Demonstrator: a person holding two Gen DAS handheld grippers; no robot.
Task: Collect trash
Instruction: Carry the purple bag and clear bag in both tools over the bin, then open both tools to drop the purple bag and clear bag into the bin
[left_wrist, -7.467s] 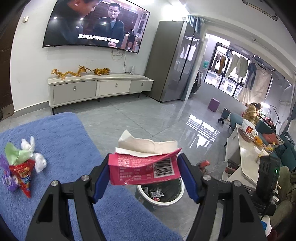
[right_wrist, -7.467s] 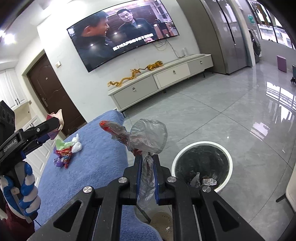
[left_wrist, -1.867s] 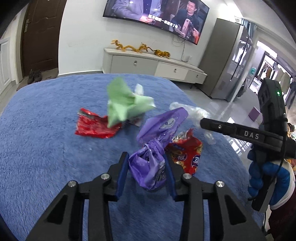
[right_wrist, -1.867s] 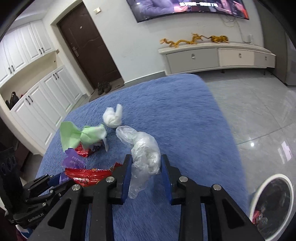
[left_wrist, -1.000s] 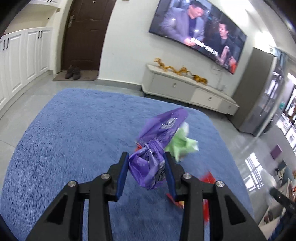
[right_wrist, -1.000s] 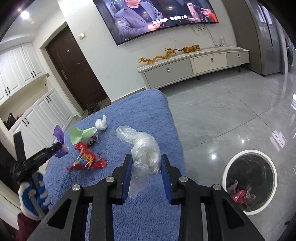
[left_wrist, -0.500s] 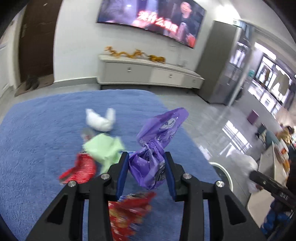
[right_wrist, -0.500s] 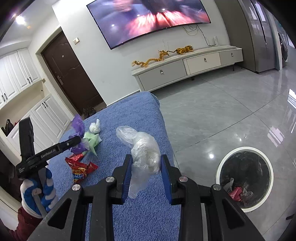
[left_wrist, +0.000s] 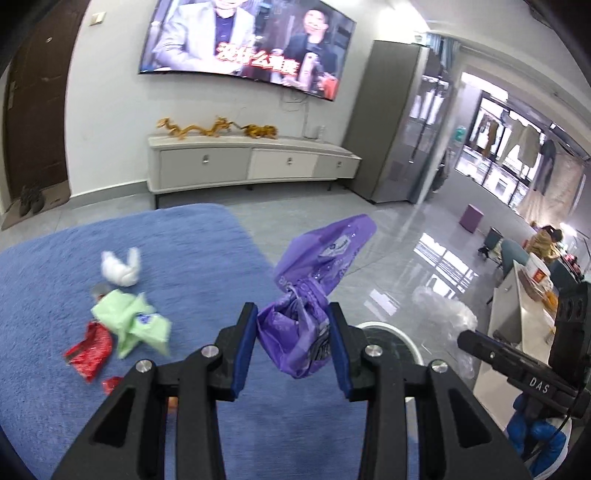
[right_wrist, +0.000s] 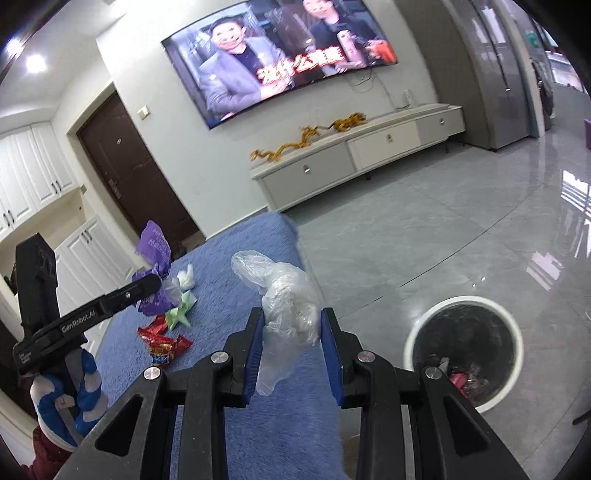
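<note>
My left gripper (left_wrist: 293, 325) is shut on a crumpled purple wrapper (left_wrist: 310, 291) held above the blue carpeted surface (left_wrist: 55, 280); it also shows in the right wrist view (right_wrist: 155, 273). My right gripper (right_wrist: 291, 325) is shut on a clear plastic bag (right_wrist: 284, 295), seen from the left wrist view too (left_wrist: 443, 314). A white-rimmed trash bin (right_wrist: 463, 339) with trash inside stands on the floor at right; its rim (left_wrist: 391, 330) shows just behind my left gripper. A green wrapper (left_wrist: 129, 321), a red wrapper (left_wrist: 88, 350) and a white tissue (left_wrist: 120, 271) lie on the blue surface.
A white TV cabinet (left_wrist: 243, 166) with golden dragon figures stands under a wall TV (left_wrist: 243, 40). A grey fridge (left_wrist: 391, 122) is at right. Glossy grey floor tiles (right_wrist: 424, 236) surround the bin. A dark door (right_wrist: 133, 173) is at left.
Both grippers have swung right toward the bin, still holding their trash. The bin rim now shows behind my left gripper, and the right gripper has come into the left view.
</note>
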